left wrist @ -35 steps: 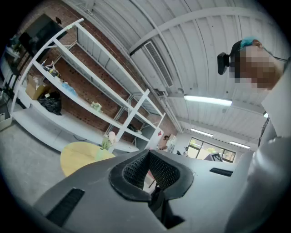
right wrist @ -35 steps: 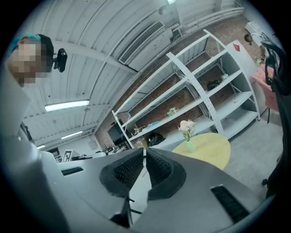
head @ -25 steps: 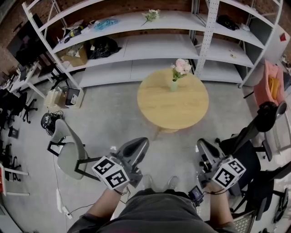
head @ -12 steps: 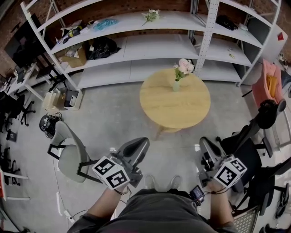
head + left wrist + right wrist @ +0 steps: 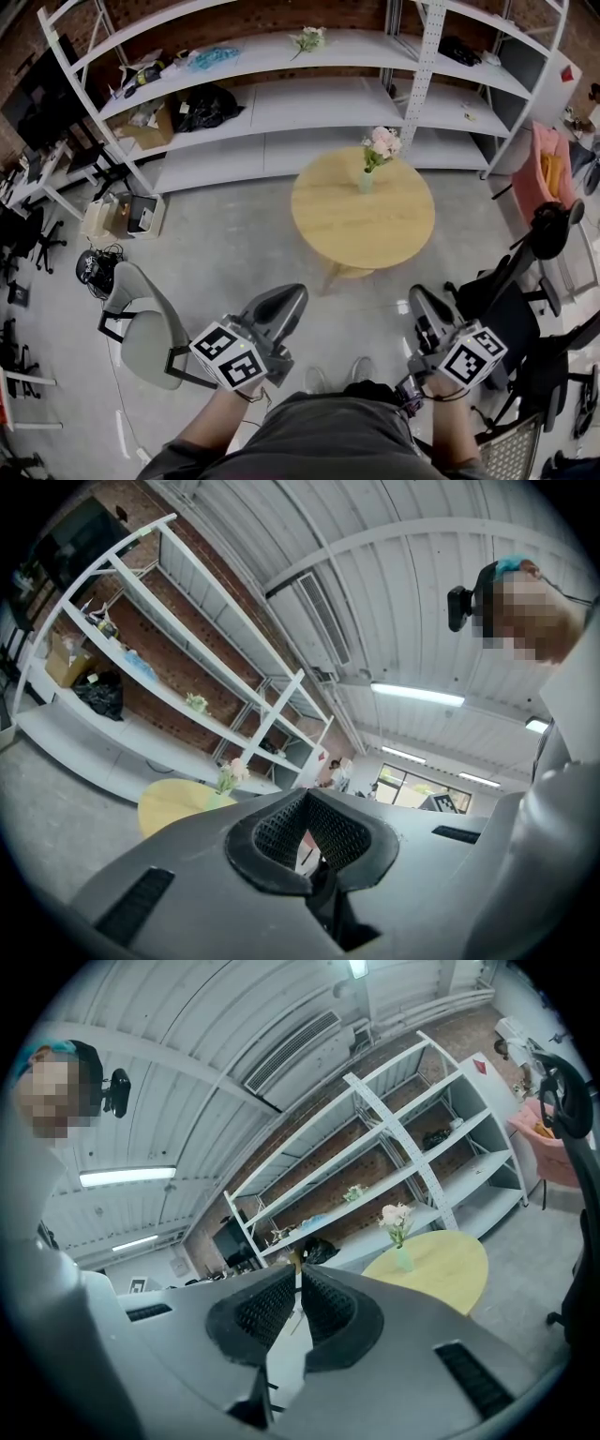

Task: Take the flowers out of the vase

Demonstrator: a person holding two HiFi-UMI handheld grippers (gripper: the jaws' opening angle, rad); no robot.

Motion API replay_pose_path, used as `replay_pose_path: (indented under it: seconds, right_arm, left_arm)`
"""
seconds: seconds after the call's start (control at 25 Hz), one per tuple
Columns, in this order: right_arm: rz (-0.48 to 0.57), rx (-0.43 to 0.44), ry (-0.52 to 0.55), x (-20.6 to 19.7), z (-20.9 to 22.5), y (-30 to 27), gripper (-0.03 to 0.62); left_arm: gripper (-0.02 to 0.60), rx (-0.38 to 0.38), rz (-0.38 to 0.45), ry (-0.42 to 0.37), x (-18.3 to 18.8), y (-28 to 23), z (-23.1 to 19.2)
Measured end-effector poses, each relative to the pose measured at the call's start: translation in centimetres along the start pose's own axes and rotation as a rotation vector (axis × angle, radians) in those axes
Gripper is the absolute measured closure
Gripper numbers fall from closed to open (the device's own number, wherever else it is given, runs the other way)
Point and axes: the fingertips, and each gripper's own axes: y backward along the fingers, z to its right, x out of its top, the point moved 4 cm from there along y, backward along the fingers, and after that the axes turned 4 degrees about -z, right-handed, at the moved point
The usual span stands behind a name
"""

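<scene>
Grey concrete floor (image 5: 234, 253) spreads under us. Nearest to us, the left tongs (image 5: 296, 293) and the right tongs (image 5: 418, 298) point forward, each clenched on nothing. Well ahead stands the round counter (image 5: 375, 234), with the small vase (image 5: 366, 181) near its far edge and the flowers (image 5: 382, 143) upright in it. We judge two risks. Tongs not released in time would knock the blooms. Pulling the stems aslant from an unsteadied vase could tip it toward the shelves (image 5: 281, 103) beyond.
</scene>
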Motion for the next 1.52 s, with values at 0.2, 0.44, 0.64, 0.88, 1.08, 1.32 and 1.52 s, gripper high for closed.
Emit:
replay_pose_path:
  seconds: [0.2, 0.44, 0.64, 0.88, 1.08, 1.32, 1.52]
  right_arm:
    - [-0.003, -0.002, -0.009, 0.5, 0.5, -0.8, 0.577]
    - [-0.009, 0.008, -0.029, 1.2, 3.9, -2.4, 0.577]
    - [-0.016, 0.037, -0.046, 3.3, 7.7, -4.7, 0.577]
    - [-0.04, 0.063, -0.055, 6.2, 13.4, -7.4, 0.577]
    - [-0.065, 0.089, -0.066, 8.5, 17.5, -9.4, 0.577]
    - [-0.108, 0.124, -0.071, 10.5, 21.9, -11.4, 0.577]
    - [-0.122, 0.149, -0.076, 11.5, 24.1, -13.0, 0.577]
  left_arm:
    - [0.572, -0.001, -0.002, 0.008, 0.5, -0.7, -0.9]
    - [0.572, 0.017, -0.015, 0.006, 0.5, -3.8, -2.3]
    - [0.572, 0.046, -0.018, 0.009, 1.3, -8.0, -3.7]
    - [0.572, 0.069, -0.025, 0.012, 2.0, -14.5, -5.2]
    - [0.572, 0.099, -0.023, 0.026, 2.8, -19.2, -6.4]
    - [0.572, 0.141, -0.015, 0.027, 3.3, -23.8, -7.2]
    - [0.572, 0.169, -0.025, 0.026, 3.6, -26.2, -8.0]
